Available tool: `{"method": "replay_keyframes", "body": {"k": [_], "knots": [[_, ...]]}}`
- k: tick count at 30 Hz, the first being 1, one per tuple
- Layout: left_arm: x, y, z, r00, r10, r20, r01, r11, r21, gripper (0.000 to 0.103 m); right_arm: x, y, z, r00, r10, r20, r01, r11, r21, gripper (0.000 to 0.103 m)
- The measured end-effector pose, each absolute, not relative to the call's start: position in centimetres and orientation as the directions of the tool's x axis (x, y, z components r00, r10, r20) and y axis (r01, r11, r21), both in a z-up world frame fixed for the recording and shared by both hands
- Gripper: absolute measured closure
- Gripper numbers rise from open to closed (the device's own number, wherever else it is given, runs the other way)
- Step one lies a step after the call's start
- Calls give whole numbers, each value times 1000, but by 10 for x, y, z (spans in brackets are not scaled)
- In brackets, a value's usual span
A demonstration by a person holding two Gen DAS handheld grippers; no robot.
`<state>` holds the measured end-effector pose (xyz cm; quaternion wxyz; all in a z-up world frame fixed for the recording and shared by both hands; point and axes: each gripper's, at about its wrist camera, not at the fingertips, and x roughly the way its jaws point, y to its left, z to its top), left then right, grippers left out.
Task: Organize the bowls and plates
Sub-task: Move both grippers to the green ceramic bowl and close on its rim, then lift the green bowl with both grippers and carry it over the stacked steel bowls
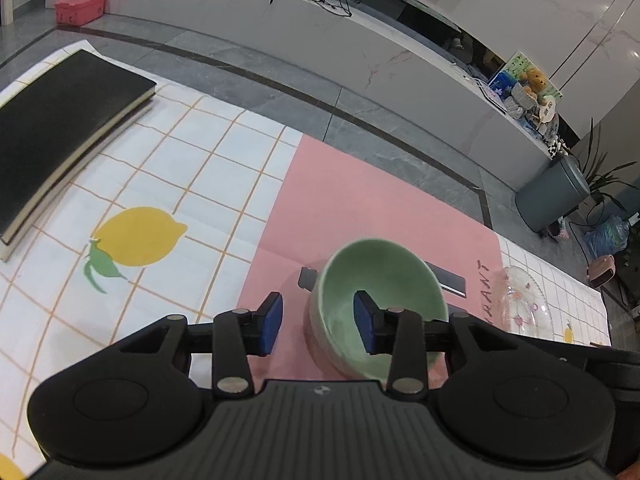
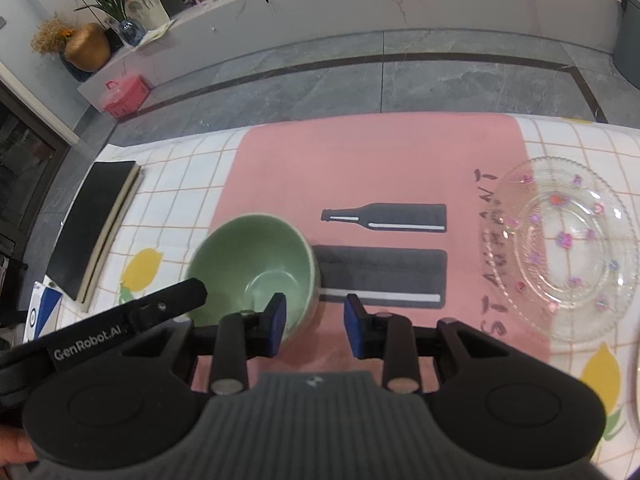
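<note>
Both tools straddle the green bowl (image 2: 256,264) rim, left tool (image 1: 318,322) and right tool (image 2: 316,322) partly open, neither gripping, probably to lift it toward the glass plate (image 2: 568,248).

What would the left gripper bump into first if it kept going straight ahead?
Probably the green bowl. The left gripper is open, and the bowl's near wall sits between its fingers, one pad inside the bowl and one outside. Depth is hard to judge, so the pink mat under it might come first.

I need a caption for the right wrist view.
Open right gripper above pink mat, green bowl left, glass plate right.
</note>
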<state>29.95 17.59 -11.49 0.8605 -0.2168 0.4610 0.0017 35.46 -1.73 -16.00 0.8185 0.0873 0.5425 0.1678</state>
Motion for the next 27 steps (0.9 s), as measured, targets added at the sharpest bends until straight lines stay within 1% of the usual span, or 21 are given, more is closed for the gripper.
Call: {"method": "replay_keyframes", "body": {"k": [5, 6, 8, 9, 10, 13, 22, 27], "knots": [[309, 174, -125, 554, -200, -809, -200, 911, -362, 60, 363, -9, -168, 339, 367, -866, -173, 929, 327, 72], [310, 174, -127, 551, -199, -811, -199, 912, -359, 65, 365, -8, -170, 336, 367, -867, -170, 929, 328, 72], [311, 173, -129, 547, -202, -813, -193, 914, -357, 73, 367, -6, -173, 332, 365, -870, -167, 930, 327, 77], [311, 173, -129, 547, -202, -813, -192, 915, -356, 80, 368, -6, -174, 330, 364, -871, -165, 931, 326, 82], [312, 172, -130, 545, -201, -814, -190, 916, -353, 83, 368, -5, -176, 327, 364, -872, -162, 931, 328, 89], [312, 172, -129, 547, -211, -810, -177, 917, -358, 92, 369, -6, -179, 321, 366, -873, -150, 930, 334, 93], [307, 167, -123, 538, -190, -821, -175, 928, -329, 93, 363, -4, -176, 318, 357, -878, -154, 934, 324, 94], [291, 167, -106, 552, -177, -815, -181, 928, -324, 93, 351, -4, -163, 323, 367, -872, -168, 929, 328, 94]]}}
